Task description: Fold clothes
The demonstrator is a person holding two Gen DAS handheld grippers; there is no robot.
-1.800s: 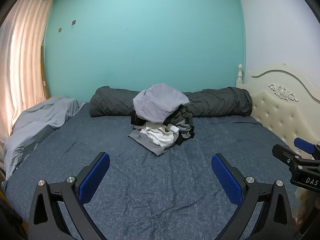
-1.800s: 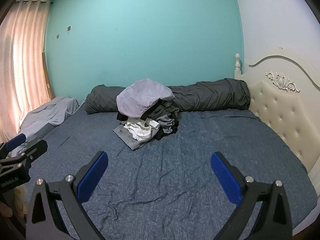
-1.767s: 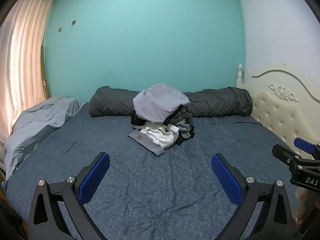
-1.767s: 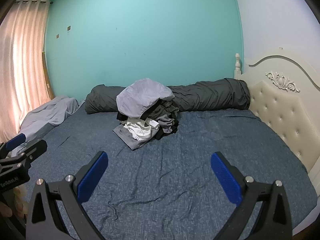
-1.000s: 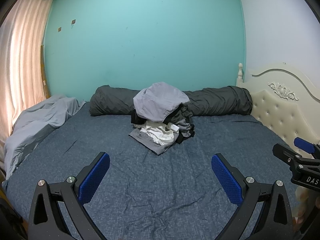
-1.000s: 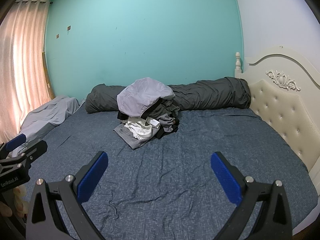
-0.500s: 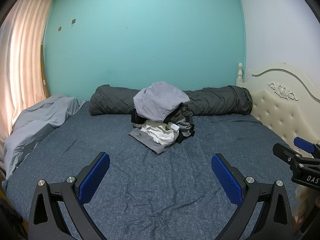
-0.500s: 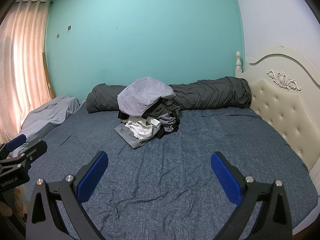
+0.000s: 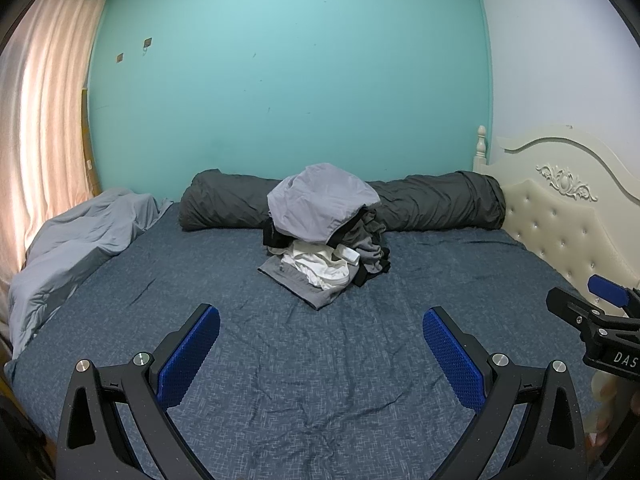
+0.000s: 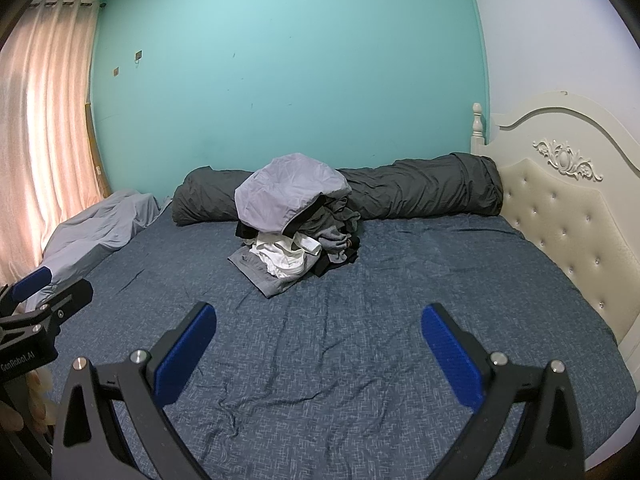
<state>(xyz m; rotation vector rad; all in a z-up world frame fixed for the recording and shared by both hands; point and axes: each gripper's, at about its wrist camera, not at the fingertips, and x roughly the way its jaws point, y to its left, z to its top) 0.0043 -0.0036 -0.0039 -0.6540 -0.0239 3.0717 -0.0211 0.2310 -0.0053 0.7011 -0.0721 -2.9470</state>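
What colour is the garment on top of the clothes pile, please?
Light grey garment, best seen from the right wrist view.

The light grey garment (image 9: 320, 200) covers most of the clothes pile (image 10: 296, 236), so the pieces beneath cannot be told apart, and the picture's lower edge cuts off the bed (image 9: 320, 380).

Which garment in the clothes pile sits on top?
The light grey garment drapes over the pile's top; the white one and the darker grey one lie lower, at the front.
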